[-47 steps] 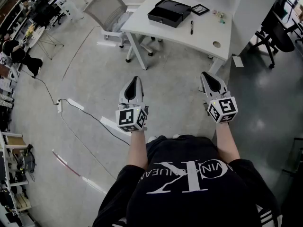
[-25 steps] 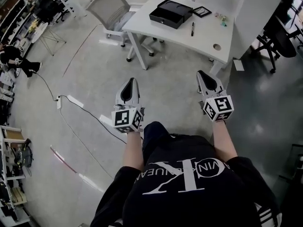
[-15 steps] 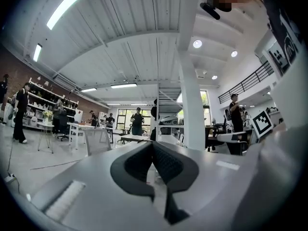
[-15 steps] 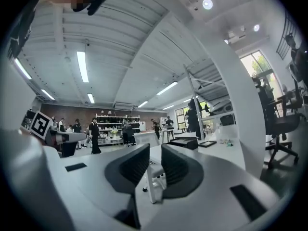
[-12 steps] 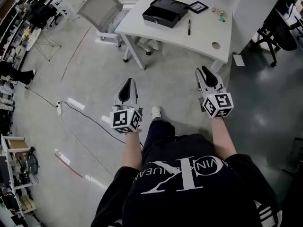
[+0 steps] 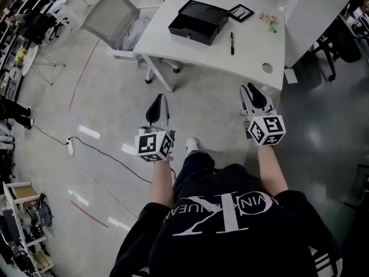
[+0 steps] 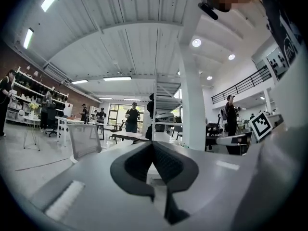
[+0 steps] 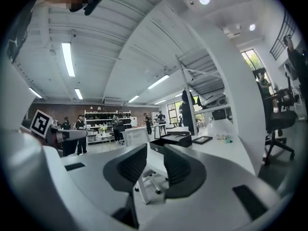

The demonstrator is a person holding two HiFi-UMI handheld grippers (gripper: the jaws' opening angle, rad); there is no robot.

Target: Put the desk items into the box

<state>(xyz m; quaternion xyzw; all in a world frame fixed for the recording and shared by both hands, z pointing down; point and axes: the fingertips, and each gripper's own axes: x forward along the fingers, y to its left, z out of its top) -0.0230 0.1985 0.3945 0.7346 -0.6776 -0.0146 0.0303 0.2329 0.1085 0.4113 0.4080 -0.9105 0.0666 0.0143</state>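
Nothing was packed yet, judging by the layout. The person stood on the bare floor [image 6: 219, 120] short of the white desk [image 6: 253, 53] with both arms held out, so the step in hand read as the approach, before any pick. The left gripper [image 6: 159, 99] had its jaws pressed together at the tips with nothing between them. The right gripper [image 6: 248, 89] had its jaws spread a little and was also empty, with only white furniture legs and floor showing through the gap. The task's things all lay on the desk, well apart from both grippers: the black box [image 6: 199, 14] open toward the far left, a dark frame [image 6: 241, 12] just beside it on the right, some small bits [image 6: 267, 19] further right, and a pen [image 6: 232, 42] nearer the front edge. The next move probably called for closing in on the desk and bringing a gripper down on one loose thing, likely the pen as the nearest; the left jaws would need to part first. Only the head view gave the top-down layout, the pen, and the grey chair [image 6: 112, 13] at the desk's left. The right gripper view showed box, frame and bits side-on, the box walls low, but the pen could not be made out there. The left gripper view showed the desk nearly edge-on with its items unreadable, plus people [image 7: 131, 119] standing far back in the room.
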